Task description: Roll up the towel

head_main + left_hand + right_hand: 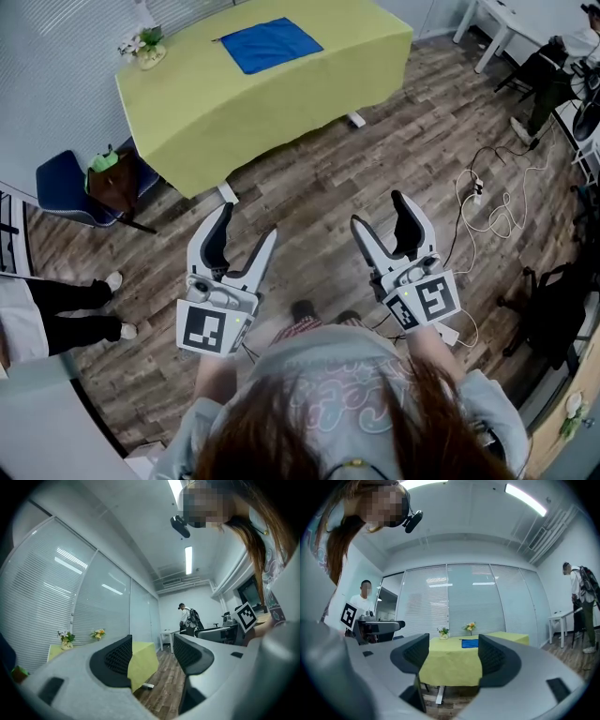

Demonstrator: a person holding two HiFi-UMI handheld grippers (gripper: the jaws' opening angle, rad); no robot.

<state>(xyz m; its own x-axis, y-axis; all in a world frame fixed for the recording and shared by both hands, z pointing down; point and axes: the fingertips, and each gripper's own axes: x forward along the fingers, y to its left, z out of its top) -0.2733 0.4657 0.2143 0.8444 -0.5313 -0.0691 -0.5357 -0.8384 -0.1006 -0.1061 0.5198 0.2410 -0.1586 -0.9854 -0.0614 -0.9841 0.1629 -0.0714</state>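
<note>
A blue towel (270, 43) lies flat on a table with a yellow-green cloth (234, 103), far ahead of me; the right gripper view shows the towel (469, 643) as a thin blue strip. Both grippers hang over the wooden floor, well short of the table. My left gripper (246, 233) is open with nothing between its fingers. My right gripper (380, 211) is open and empty too. The left gripper view looks past the table's corner (140, 660).
A small vase of flowers (142, 45) stands at the table's far left corner. A dark blue chair with a brown bag (94, 187) sits left of the table. Cables (497, 211) trail on the floor to the right. A person's legs (80, 309) stand at left; another person (186, 619) stands by desks.
</note>
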